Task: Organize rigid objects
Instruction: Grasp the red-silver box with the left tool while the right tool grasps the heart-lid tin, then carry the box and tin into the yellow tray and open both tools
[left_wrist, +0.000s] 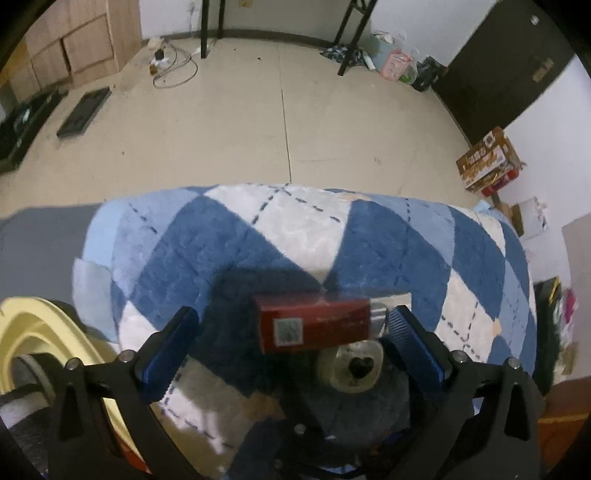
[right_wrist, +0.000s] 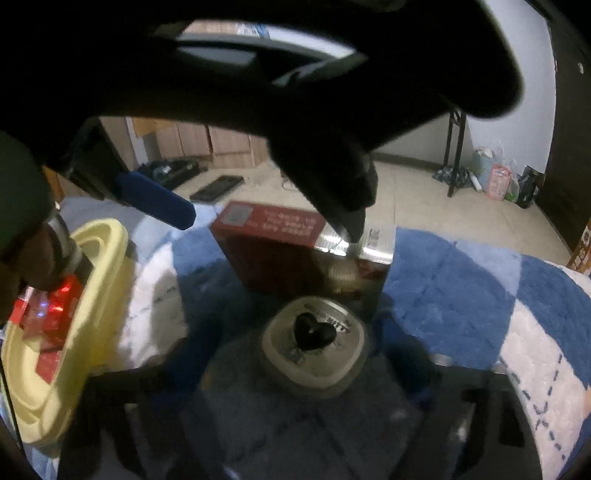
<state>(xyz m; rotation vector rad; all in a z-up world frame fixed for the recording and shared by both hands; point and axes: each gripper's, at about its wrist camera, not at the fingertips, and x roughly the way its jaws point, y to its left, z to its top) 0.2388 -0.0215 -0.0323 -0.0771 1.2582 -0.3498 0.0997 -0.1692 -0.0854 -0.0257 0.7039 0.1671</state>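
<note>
Listing from left to right:

1. Pale yellow plastic basket with a thick rounded rim (left_wrist: 33, 325), at the near left edge of the scene. In the right wrist view it holds shiny red packets (right_wrist: 48, 306); their number is too blurred to tell.

2. Left tool (left_wrist: 291, 332), black frame with blue ribbed pads, pointing steeply down. State: released, jaws wide. Its left pad stands well apart from item 3. In the right wrist view its dark right fingertip (right_wrist: 351, 221) is at the silver end of that item; I cannot tell whether they touch.

3. Dark red rectangular cardboard box with a silver end and a printed square code (left_wrist: 314, 325). Lies on its side on the blanket, lengthwise between the pads of the left tool, silver end to the right.

4. Round grey tin with a pale lid bearing a black heart shape (left_wrist: 351, 365). Sits just near of the red box, towards its silver end.

5. Right tool (right_wrist: 295, 369), dark and blurred at the near edge of its own view, with the tin between its fingers. State: cannot tell whether clenched on the tin or released.

6. Blue-and-white diamond-patterned plush blanket (left_wrist: 480, 266), carrying items 3 and 4.

7. Brown printed cardboard carton (left_wrist: 484, 162), far right on the beige tiled floor (left_wrist: 221, 129).
</note>
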